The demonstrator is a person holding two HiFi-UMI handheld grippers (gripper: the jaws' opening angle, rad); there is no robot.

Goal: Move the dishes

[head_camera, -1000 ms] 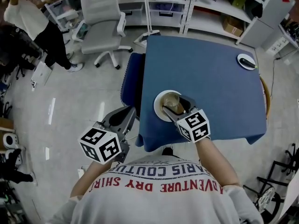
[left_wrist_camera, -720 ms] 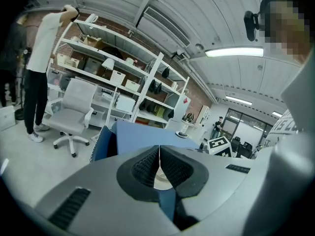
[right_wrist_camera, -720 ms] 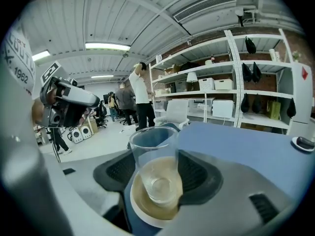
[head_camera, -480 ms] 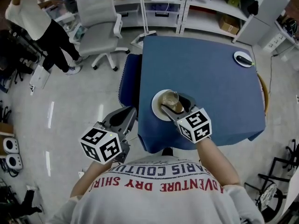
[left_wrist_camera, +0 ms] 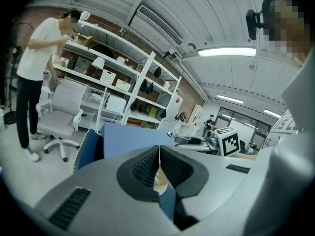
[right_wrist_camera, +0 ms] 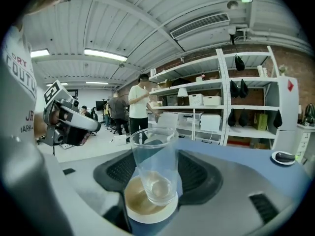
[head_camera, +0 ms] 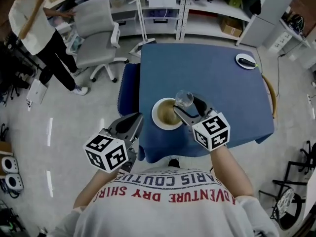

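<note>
Overhead, looking steeply down onto a blue table (head_camera: 217, 83) in a room lined with white shelves (head_camera: 212, 11). On the table's near left part, a round cream bowl (head_camera: 165, 118) with a brown inside. Touching or overlapping the bowl's far right rim from above, a clear drinking glass (head_camera: 183, 98), upright and clamped in the right gripper (head_camera: 190, 107). Cannot tell from above whether glass and bowl actually touch.

Along the right gripper's own jaws: glass (right_wrist_camera: 153, 168) dead centre between the two ribbed black pads, jaws spread wide and pressing on its sides, bowl (right_wrist_camera: 135, 208) showing below and behind it. Far off to the right, at the table's far right corner, a small white dish (right_wrist_camera: 285, 157) with a dark object lying on it; same dish (head_camera: 245, 60) seen from above, well apart from bowl and glass.

Left gripper (head_camera: 134, 122) off the table's near left corner, over grey floor, pointing toward the table. In its own view, jaws (left_wrist_camera: 159, 163) pressed together with only a thin slit between the pads, gripping nothing.

Beyond the table to the far left, a grey office chair (head_camera: 96, 33) and a standing person (head_camera: 32, 26) in a white top reaching toward the shelves.
</note>
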